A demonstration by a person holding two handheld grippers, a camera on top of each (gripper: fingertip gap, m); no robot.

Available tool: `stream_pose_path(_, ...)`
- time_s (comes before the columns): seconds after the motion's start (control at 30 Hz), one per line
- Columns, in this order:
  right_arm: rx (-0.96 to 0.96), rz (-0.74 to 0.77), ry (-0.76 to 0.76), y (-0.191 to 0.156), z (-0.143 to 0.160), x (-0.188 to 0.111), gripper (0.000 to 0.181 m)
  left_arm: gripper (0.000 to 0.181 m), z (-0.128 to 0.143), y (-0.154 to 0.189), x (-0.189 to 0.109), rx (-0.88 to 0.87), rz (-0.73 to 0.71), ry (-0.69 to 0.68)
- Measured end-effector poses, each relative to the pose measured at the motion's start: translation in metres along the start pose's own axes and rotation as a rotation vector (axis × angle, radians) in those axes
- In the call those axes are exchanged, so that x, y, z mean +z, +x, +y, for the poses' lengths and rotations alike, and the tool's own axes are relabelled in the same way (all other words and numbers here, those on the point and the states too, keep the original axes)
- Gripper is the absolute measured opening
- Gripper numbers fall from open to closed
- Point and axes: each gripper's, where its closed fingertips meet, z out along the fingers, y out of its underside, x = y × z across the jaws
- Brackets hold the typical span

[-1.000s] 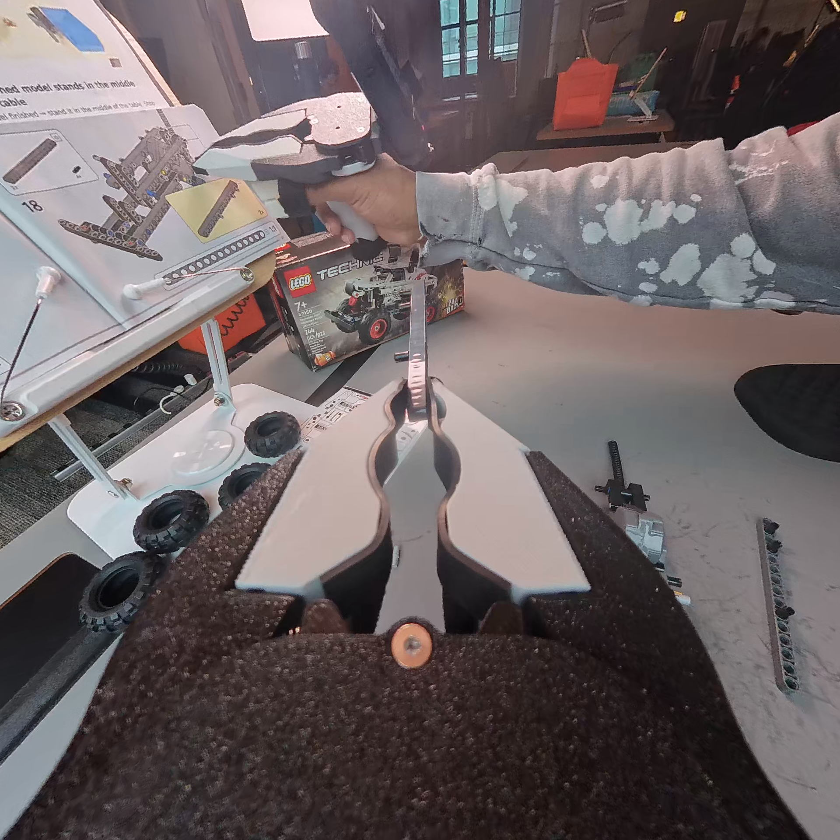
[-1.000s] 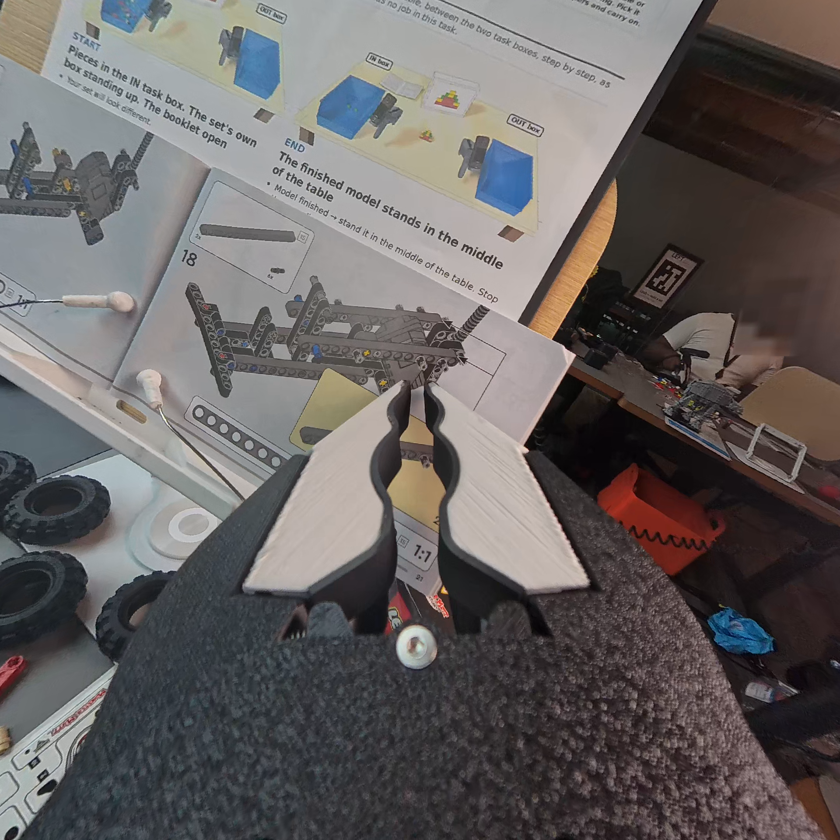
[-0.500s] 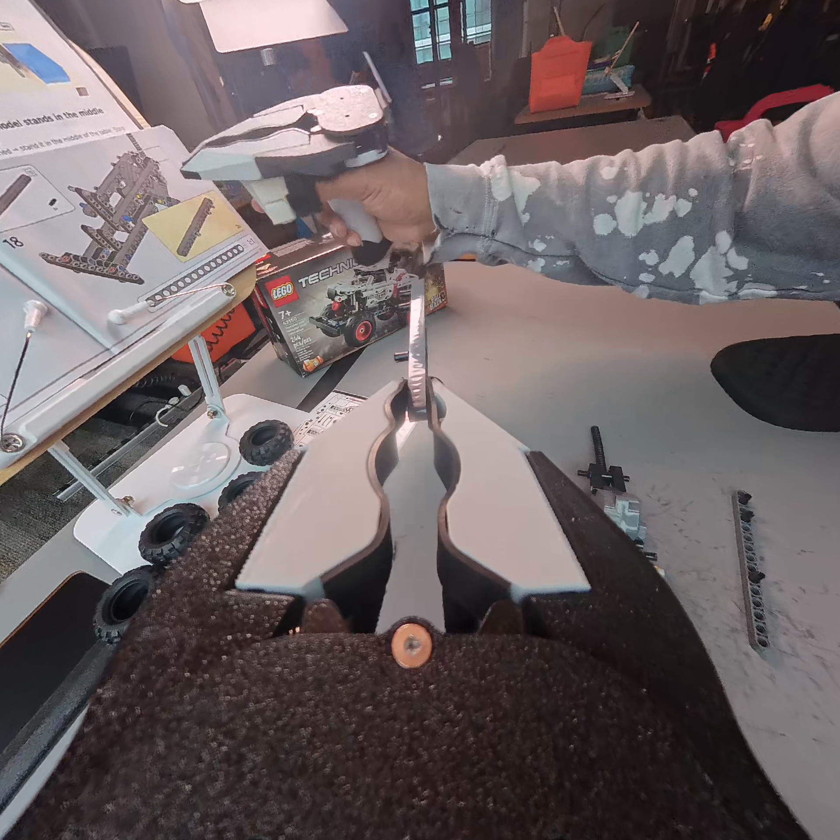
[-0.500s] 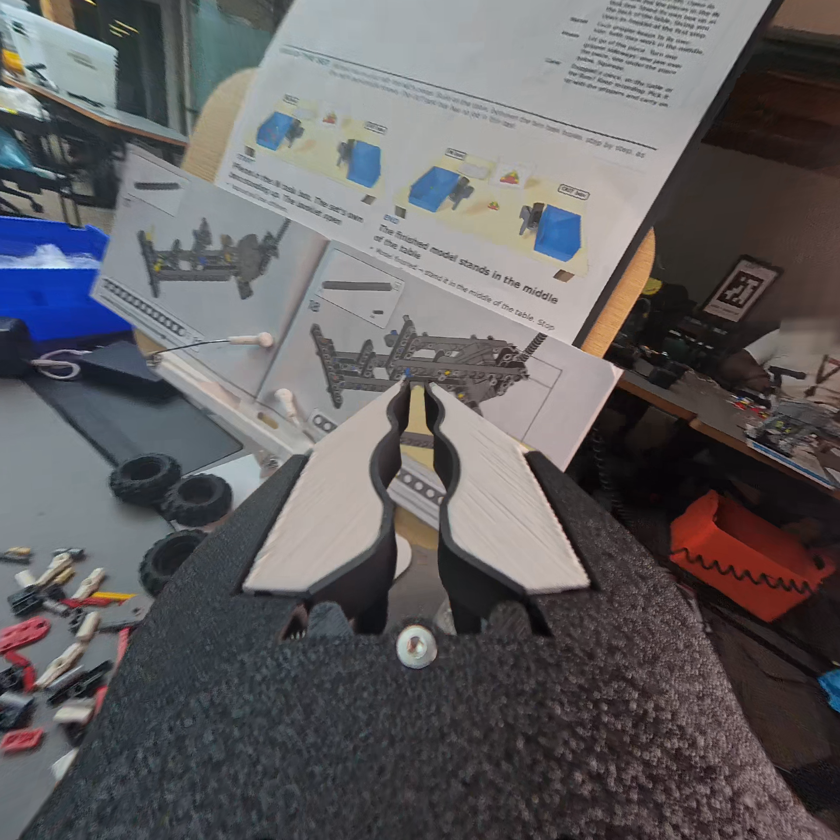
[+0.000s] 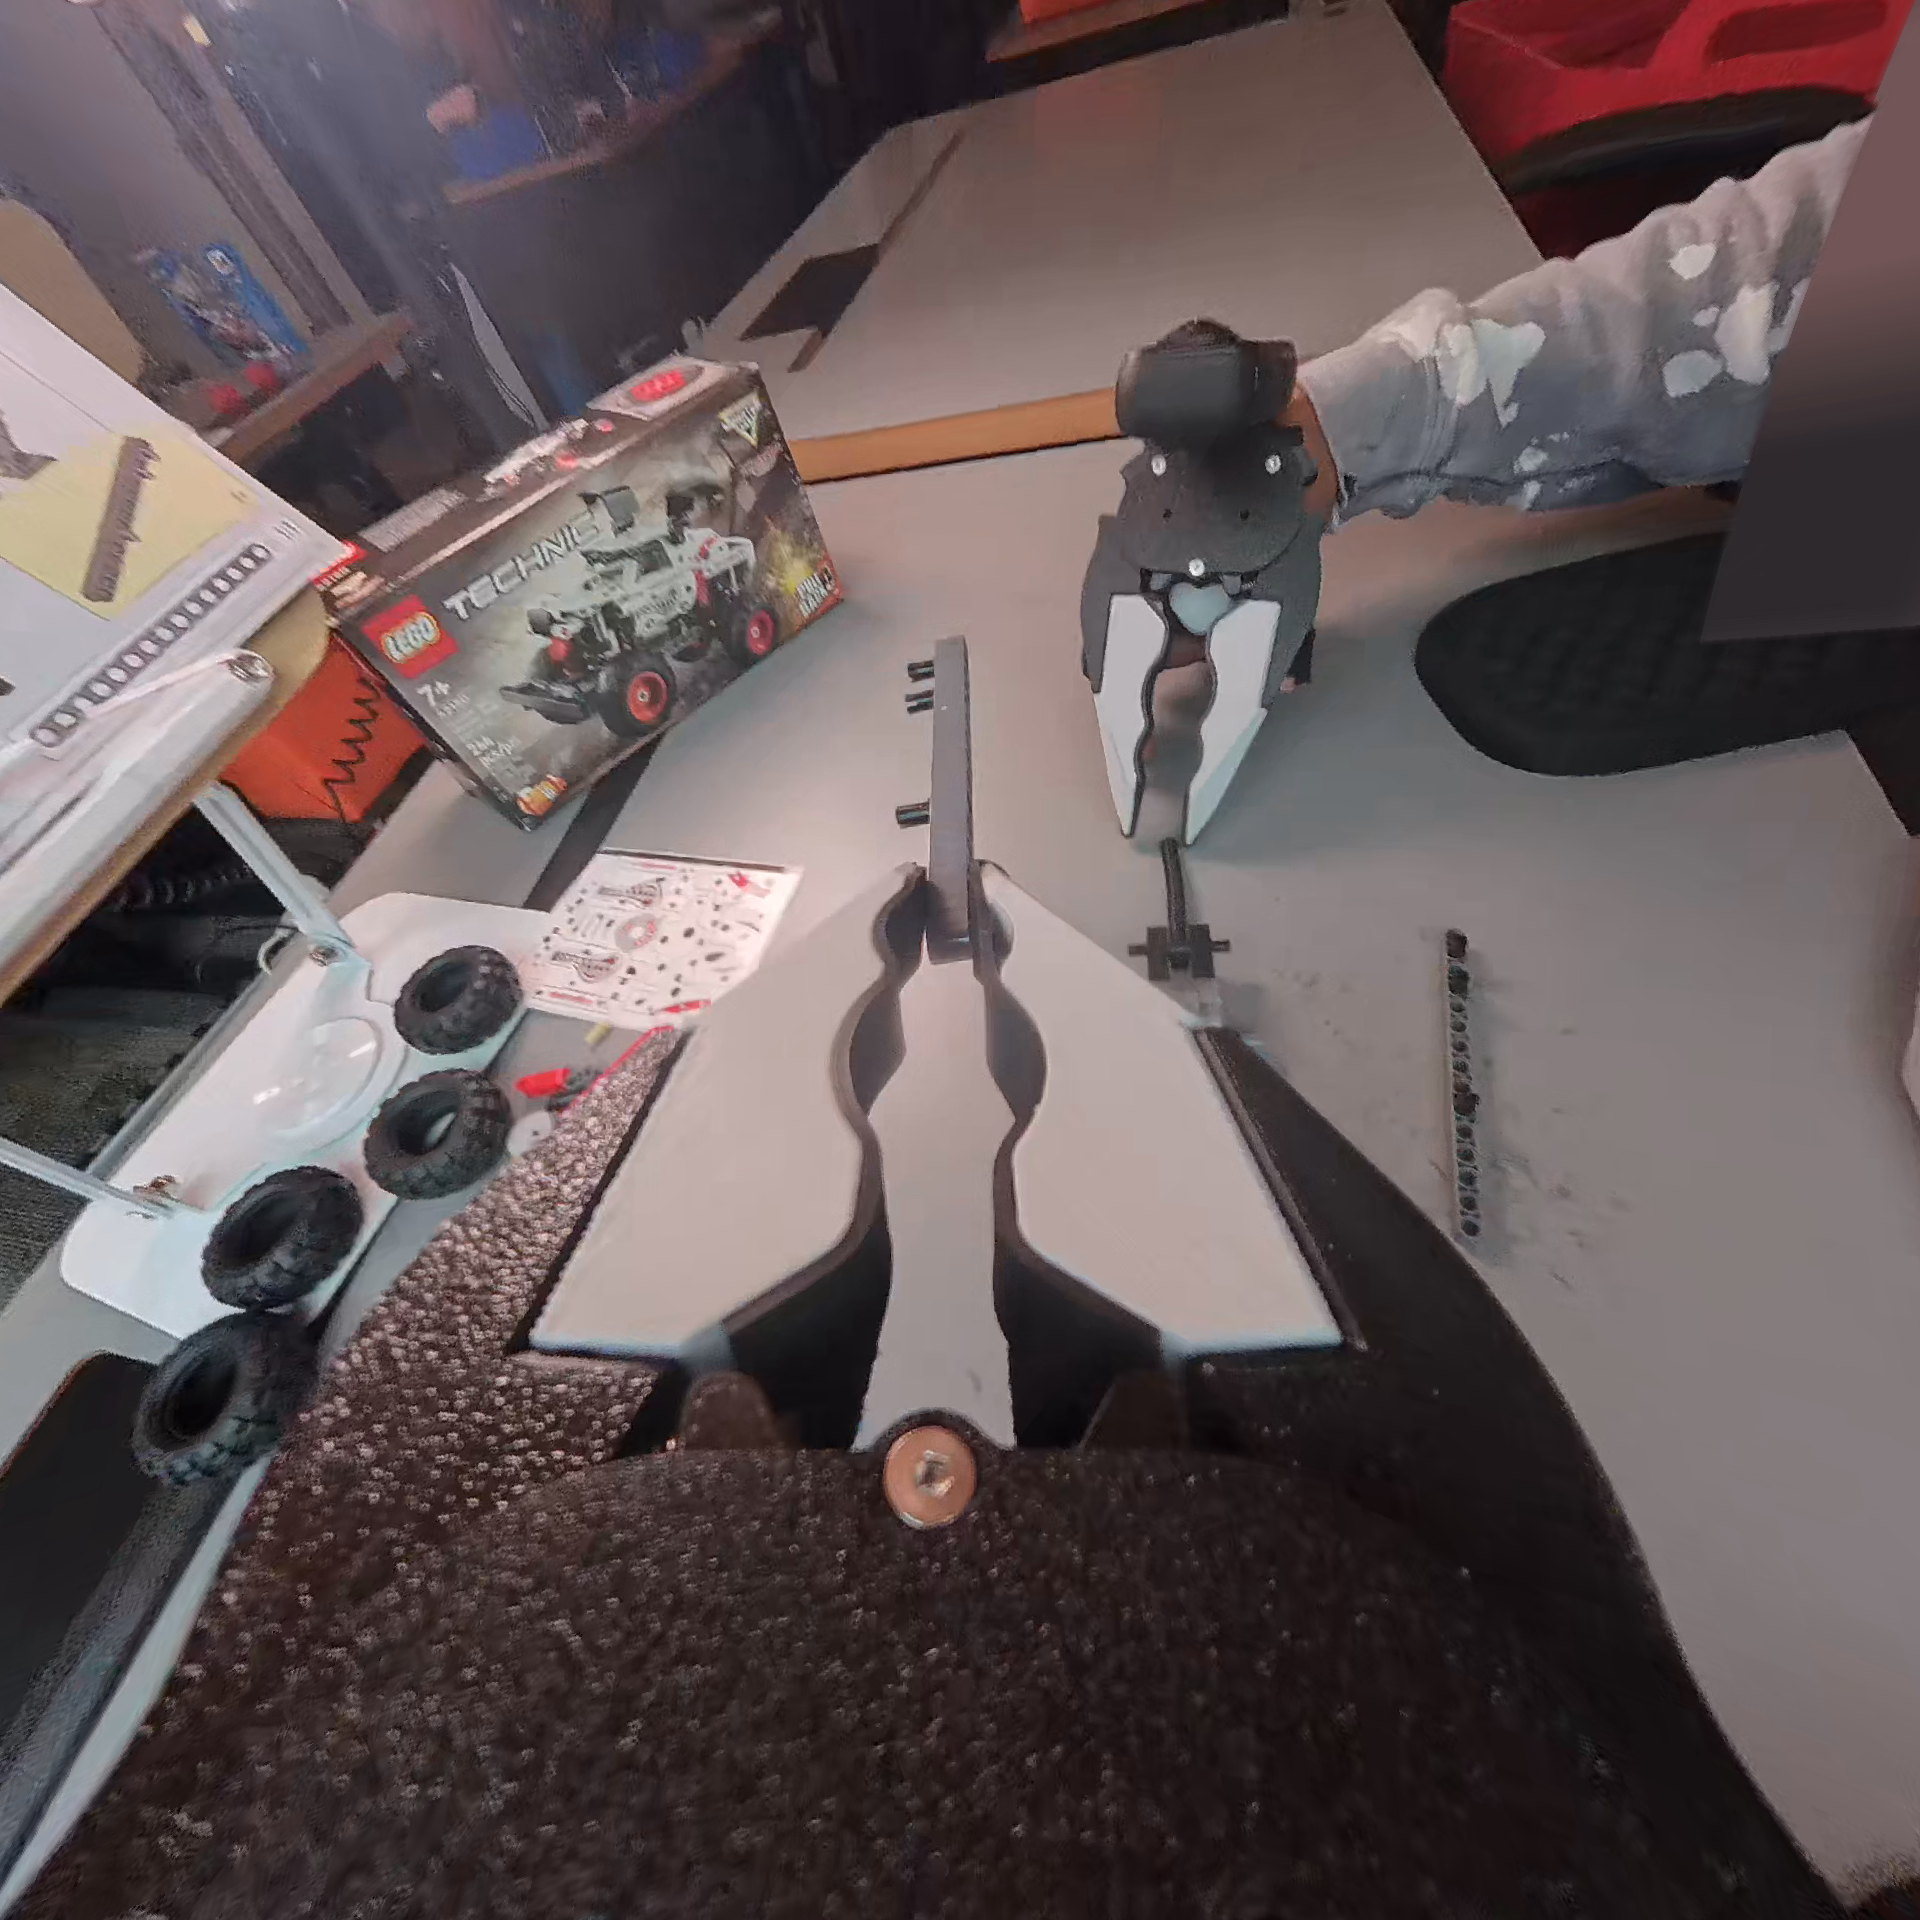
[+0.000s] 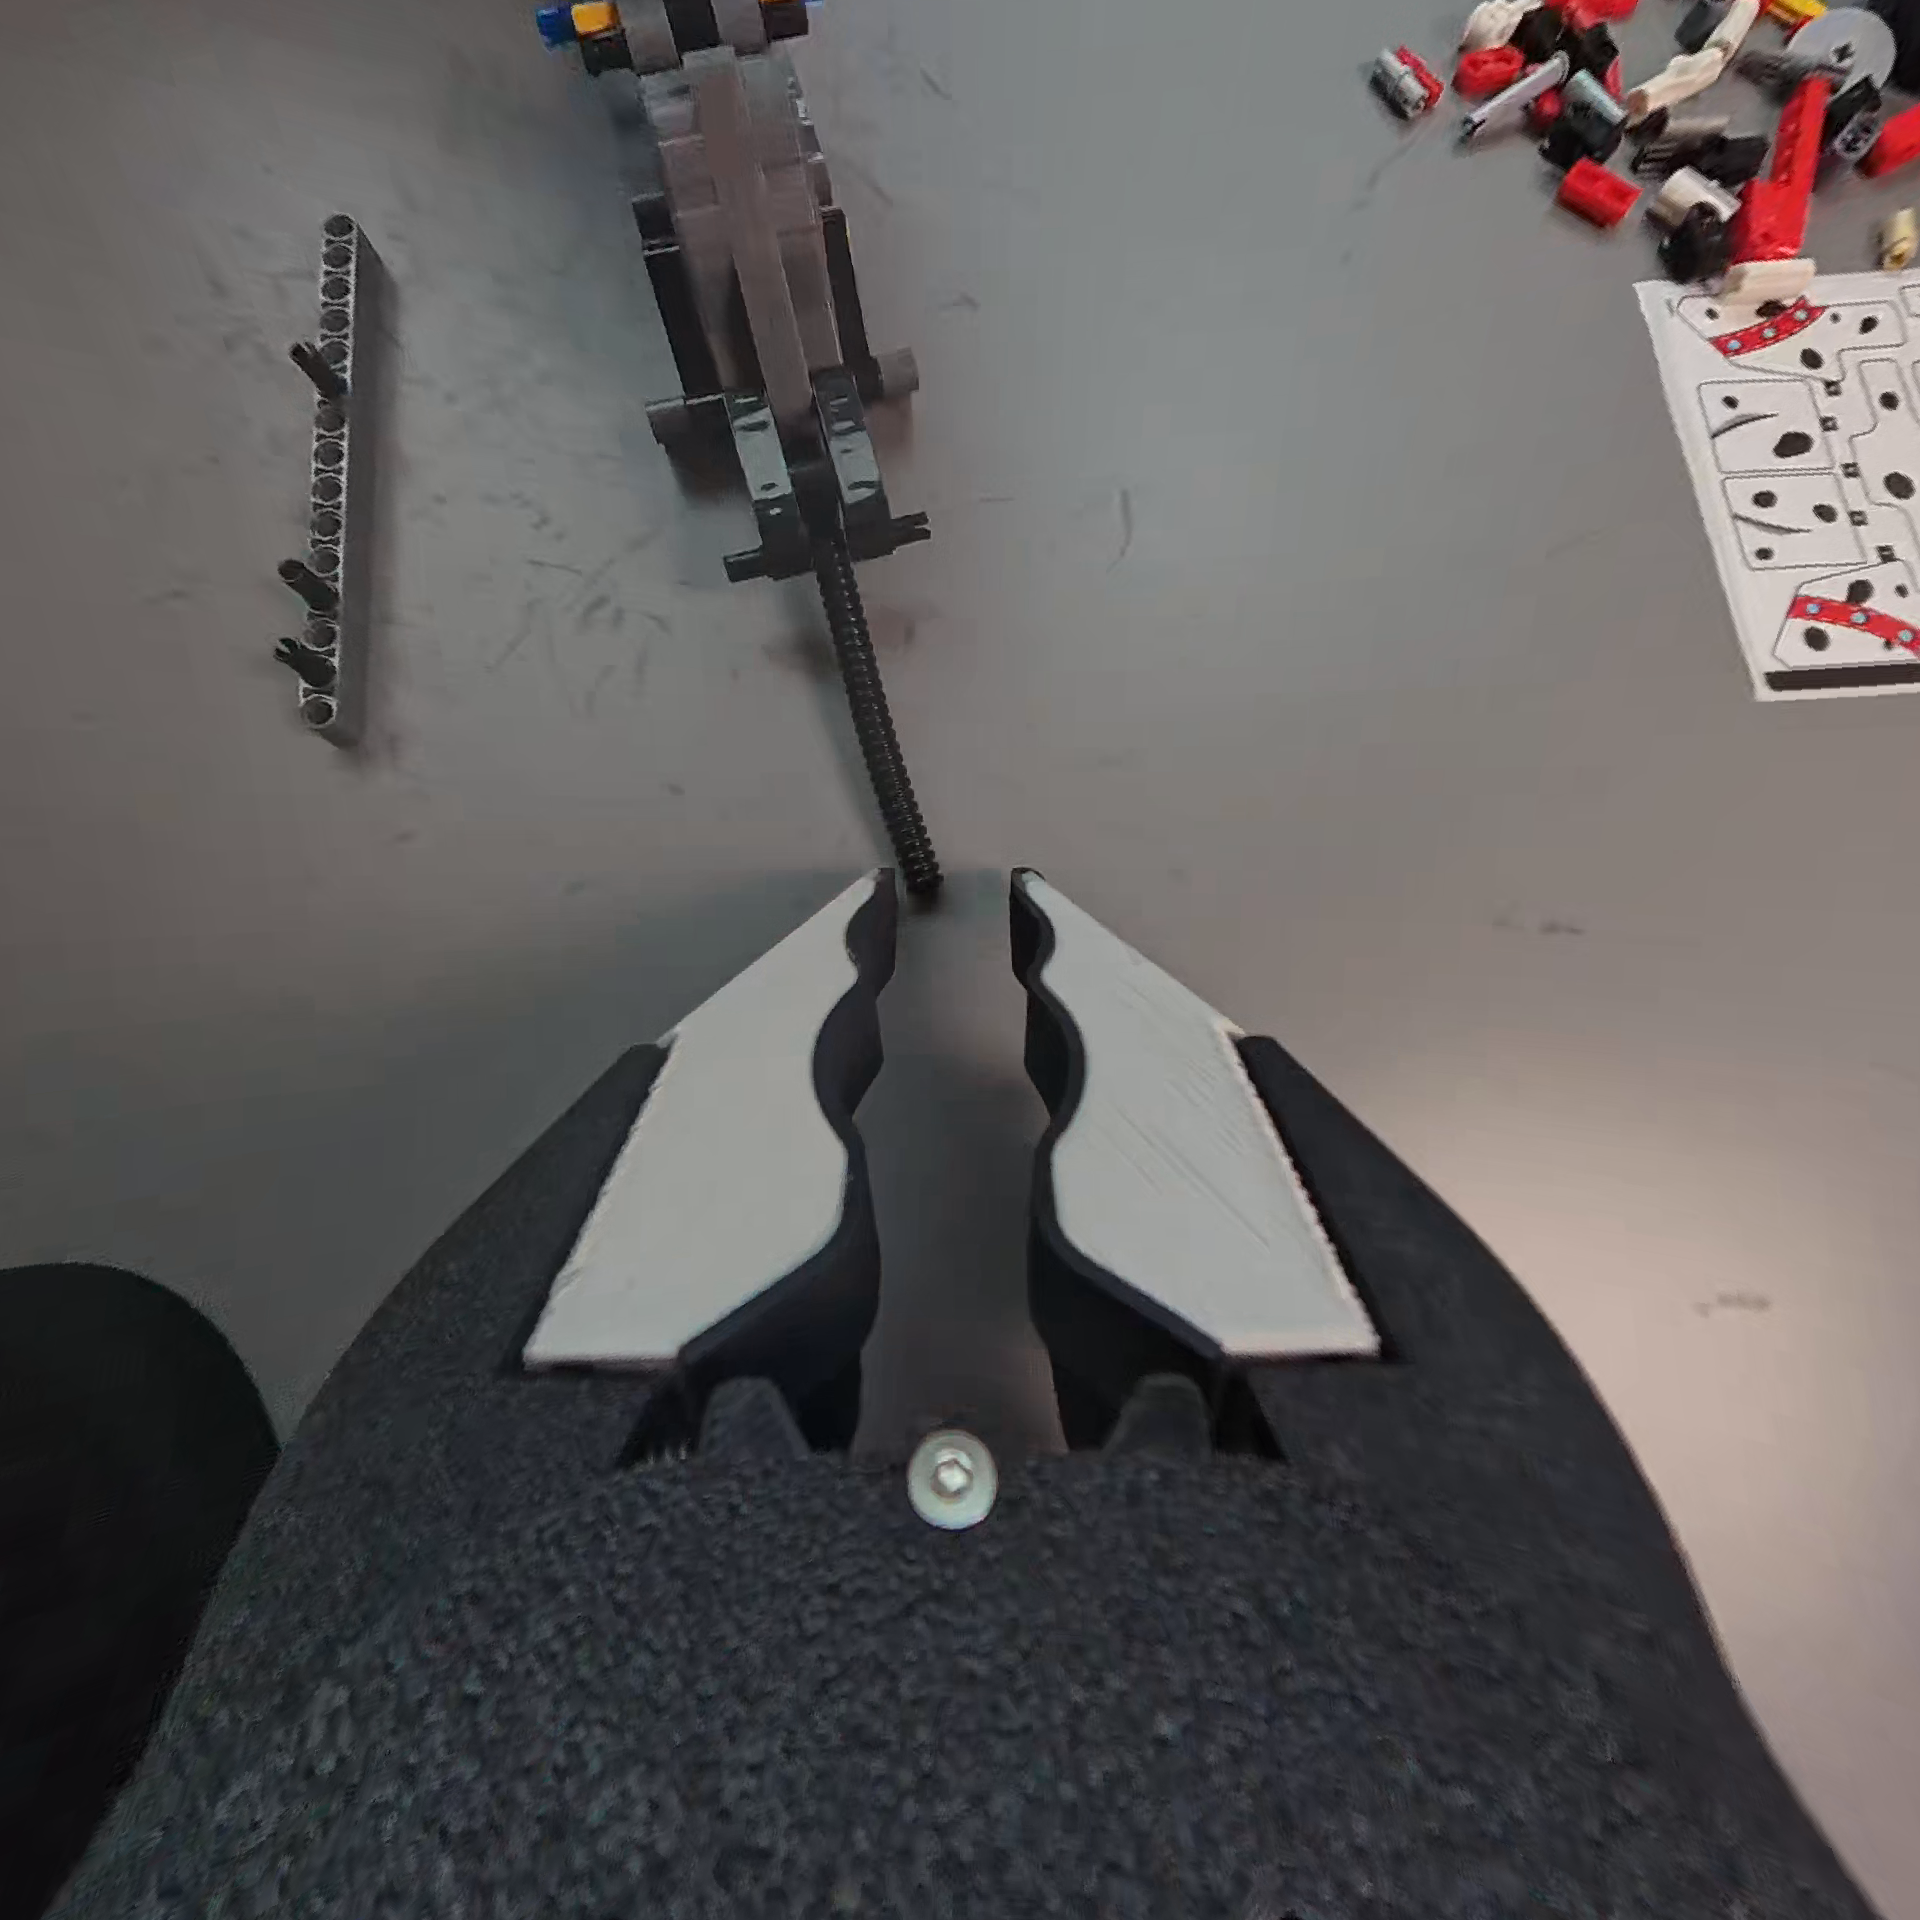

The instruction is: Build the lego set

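While the left gripper (image 5: 951,914) pinches one end of a dark beam (image 5: 951,769) that juts forward above the table (image 5: 1558,1039), the right gripper (image 6: 951,883) points down with its jaws spread, its tips just at the end of the black spring (image 6: 878,727). That spring sticks out of the grey chassis (image 6: 748,260) lying on the table. A second beam (image 6: 332,468) with pegs lies left of the chassis. Loose parts (image 6: 1662,114) and a sticker sheet (image 6: 1808,478) sit to the right. Tyres (image 5: 436,1132) and the box (image 5: 592,603) lie by the booklet stand (image 5: 135,582).
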Motion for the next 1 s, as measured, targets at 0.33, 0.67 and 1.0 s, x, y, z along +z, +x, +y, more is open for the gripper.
stream_pose_path(0.33, -0.072, -0.051, -0.180, -0.009, 0.002, 0.004, 0.007, 0.009, 0.074, 0.078, -0.017, -0.148, 0.071, -0.098)
stream_pose_path(0.67, -0.271, 0.004, -0.197, -0.011, -0.083, -0.036, 0.007, 0.009, 0.097, 0.103, -0.006, -0.103, 0.098, -0.162)
stream_pose_path(1.0, -0.446, -0.036, -0.168, -0.034, -0.152, -0.004, 0.007, 0.009, 0.110, 0.100, -0.006, -0.077, 0.059, -0.199)
